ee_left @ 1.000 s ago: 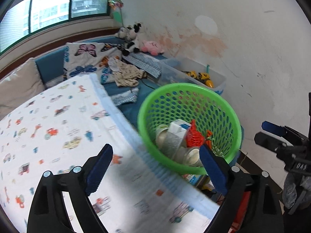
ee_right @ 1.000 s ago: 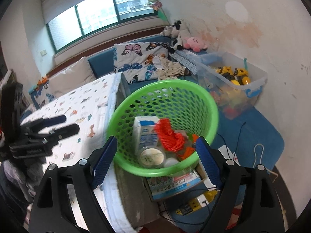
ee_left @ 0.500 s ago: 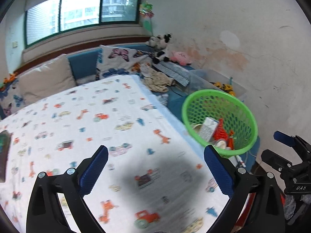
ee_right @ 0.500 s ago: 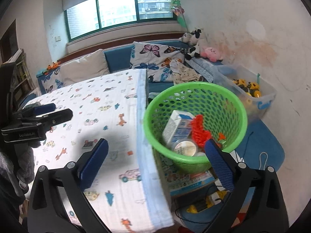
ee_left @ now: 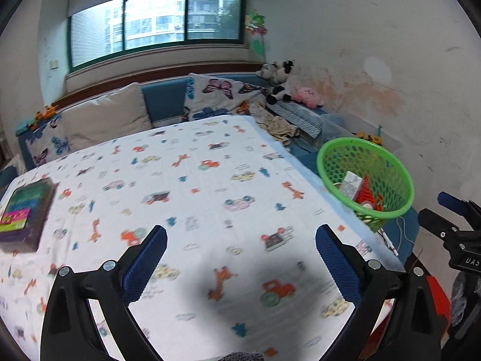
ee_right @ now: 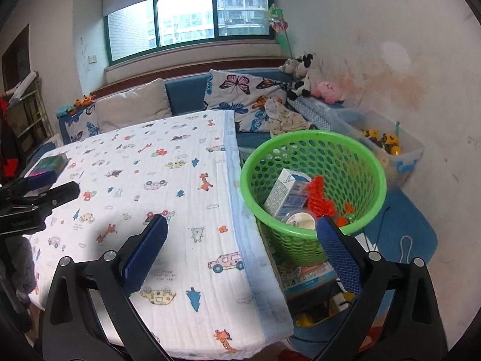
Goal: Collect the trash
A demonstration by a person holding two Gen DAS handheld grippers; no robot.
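- Right wrist view is showing the right claw (ee_right: 242,234) standing wide open, holding nothing, its jaws having just been opening.
- Left claw (ee_left: 240,246) is gaping wide and empty too.
- Trash is lying in the green basket (ee_right: 312,180), center right, beside the tabletop (ee_right: 150,180), so dropping things in is easy.
- Milk carton (ee_right: 290,192) is leaning inside.
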